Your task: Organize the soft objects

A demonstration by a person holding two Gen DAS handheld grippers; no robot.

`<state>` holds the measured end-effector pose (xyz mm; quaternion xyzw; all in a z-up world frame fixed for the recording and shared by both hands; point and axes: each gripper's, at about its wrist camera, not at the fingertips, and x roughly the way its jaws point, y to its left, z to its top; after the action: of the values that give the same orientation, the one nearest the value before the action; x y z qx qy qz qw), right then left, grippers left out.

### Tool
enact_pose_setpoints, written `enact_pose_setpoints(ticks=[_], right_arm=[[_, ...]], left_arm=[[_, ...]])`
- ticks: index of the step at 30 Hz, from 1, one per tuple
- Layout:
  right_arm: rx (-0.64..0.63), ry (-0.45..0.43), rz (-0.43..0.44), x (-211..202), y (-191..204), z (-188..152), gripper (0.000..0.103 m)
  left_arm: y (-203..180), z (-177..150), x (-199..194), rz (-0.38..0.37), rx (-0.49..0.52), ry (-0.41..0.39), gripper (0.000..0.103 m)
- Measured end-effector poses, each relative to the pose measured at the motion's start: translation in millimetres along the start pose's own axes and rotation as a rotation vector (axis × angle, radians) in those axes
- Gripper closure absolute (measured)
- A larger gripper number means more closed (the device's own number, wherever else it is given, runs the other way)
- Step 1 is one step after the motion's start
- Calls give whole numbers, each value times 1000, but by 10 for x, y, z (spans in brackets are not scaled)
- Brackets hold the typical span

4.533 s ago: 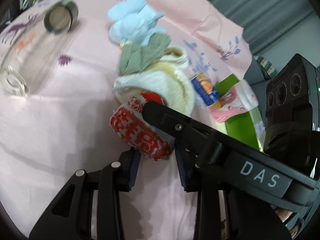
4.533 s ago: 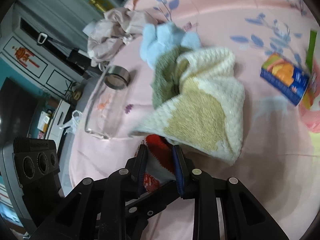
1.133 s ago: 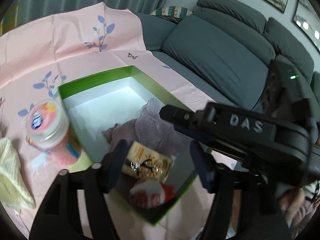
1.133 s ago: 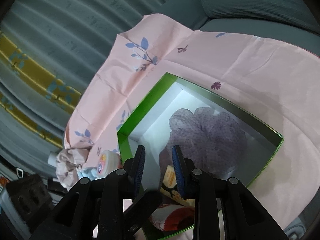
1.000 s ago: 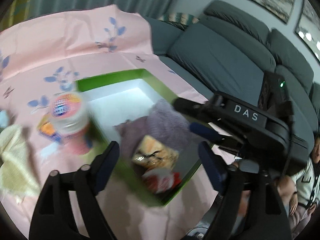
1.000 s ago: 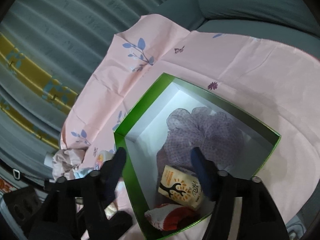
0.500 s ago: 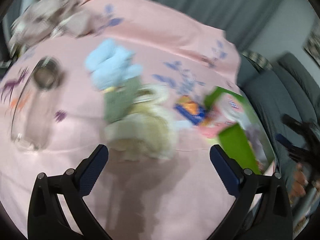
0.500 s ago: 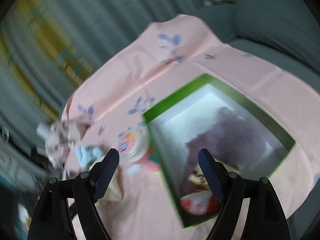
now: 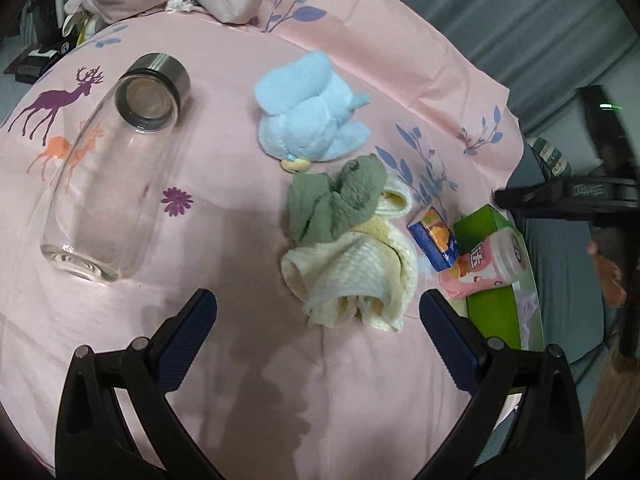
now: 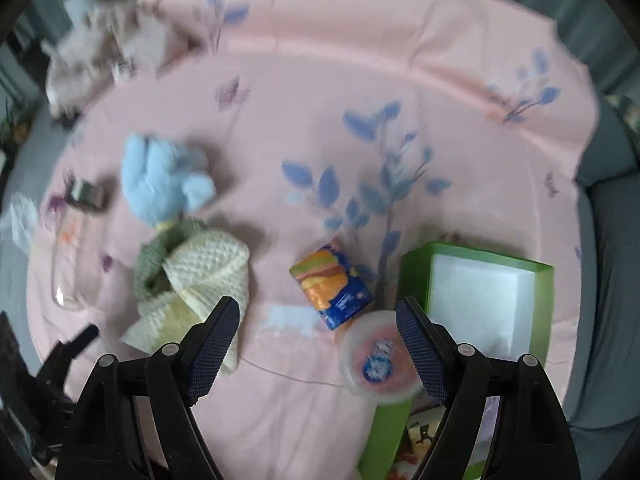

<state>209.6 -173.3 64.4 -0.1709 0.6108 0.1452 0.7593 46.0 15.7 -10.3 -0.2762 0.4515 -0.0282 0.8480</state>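
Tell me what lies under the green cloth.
The green cloth rests on a cream knit towel, which lies on the pink sheet. Anything beneath the folds is covered.

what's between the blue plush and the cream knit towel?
Left wrist view: a green cloth bridges the blue plush and the cream knit towel, draped onto the towel.

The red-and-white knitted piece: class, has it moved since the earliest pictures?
Yes. It was gripped on the pink cloth in front of the cream knit. That spot is now bare, and a red-and-white scrap shows inside the green box, at its near end.
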Motion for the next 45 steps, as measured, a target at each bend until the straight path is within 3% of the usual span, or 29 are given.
enact_pose_setpoints(ticks=[4,9,16,20,23,28,29,32,35,36,37,39,45], right_arm=[[-89,115,-18,393,191,178,21],[-137,191,-39,735,253,354,21],[-180,282,-64,1089,242,352,24],[-156,304,-76,1220,122,313,44],[-147,279,-73,1209,90,315,48],[-87,155,-19,909,46,328,80],[-88,128,11,839,52,307,91],[-84,179,1,900,106,209,91],[-52,165,-39,866,118,166,90],[-43,164,-26,827,126,162,86],[-38,167,-26,775,149,153,73],[-51,156,-61,720,171,181,30],[-54,220,-64,982,176,365,27]], left_arm=[[97,55,31,34,-34,5,2],[175,91,88,32,-59,34,2],[164,100,128,34,-53,49,2],[164,105,109,22,-57,42,2],[165,103,118,28,-57,47,2],[167,103,88,30,-57,36,2],[169,103,78,36,-55,31,2],[178,89,48,56,-55,19,2],[178,69,8,45,-55,18,2],[176,69,1,37,-56,19,2],[177,72,-4,30,-59,19,2],[186,85,-5,30,-66,16,2],[192,95,4,25,-72,28,2]])
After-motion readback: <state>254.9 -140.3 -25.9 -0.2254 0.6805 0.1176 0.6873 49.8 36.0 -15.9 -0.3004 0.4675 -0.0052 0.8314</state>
